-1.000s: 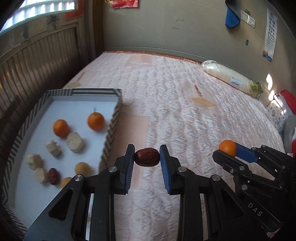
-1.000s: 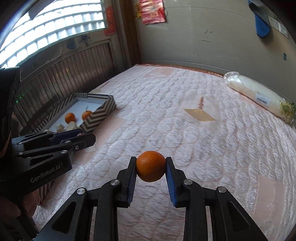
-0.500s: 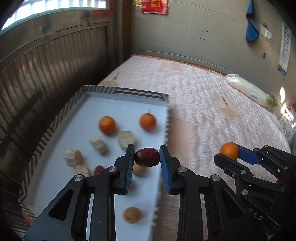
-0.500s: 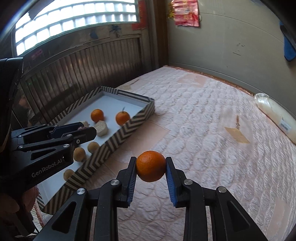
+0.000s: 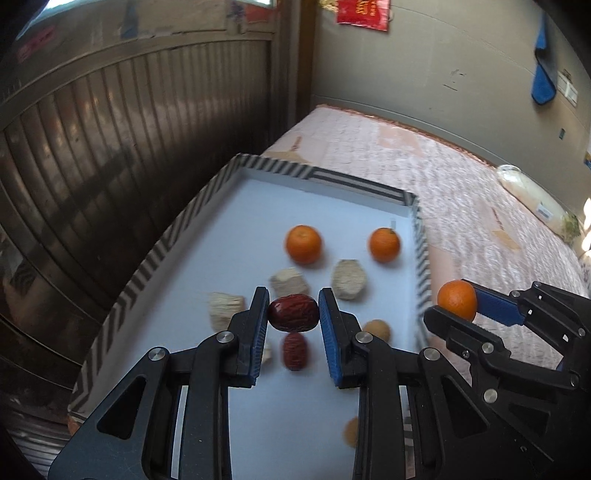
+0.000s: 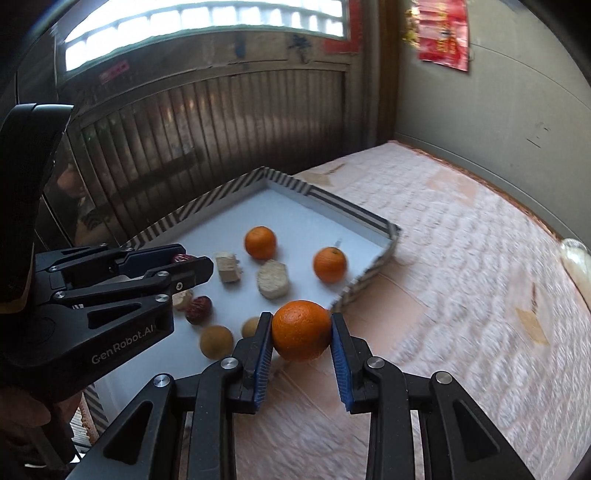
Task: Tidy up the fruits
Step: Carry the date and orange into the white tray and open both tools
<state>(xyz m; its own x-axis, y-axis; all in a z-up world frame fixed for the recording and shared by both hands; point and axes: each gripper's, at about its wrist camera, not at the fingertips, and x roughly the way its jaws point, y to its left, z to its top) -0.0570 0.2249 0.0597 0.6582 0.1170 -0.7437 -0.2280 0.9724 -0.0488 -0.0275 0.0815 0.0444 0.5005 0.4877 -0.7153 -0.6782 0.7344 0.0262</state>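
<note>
Jaws of the left gripper (image 5: 293,314) clamp a red date (image 5: 293,312). Right gripper (image 6: 301,336) clamps an orange (image 6: 301,329); the tray (image 6: 354,212) lies at its ten o'clock.

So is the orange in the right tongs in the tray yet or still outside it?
Outside. The orange is clamped in the right tongs, held by the striped tray edge, not resting inside.

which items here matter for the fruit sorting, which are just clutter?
Job:
- left gripper holding red date
- right gripper holding orange
- striped tray with two oranges, another date, pale chunks

Clutter:
- bagged roll on bed
- blue cloth on wall
- red poster
</note>
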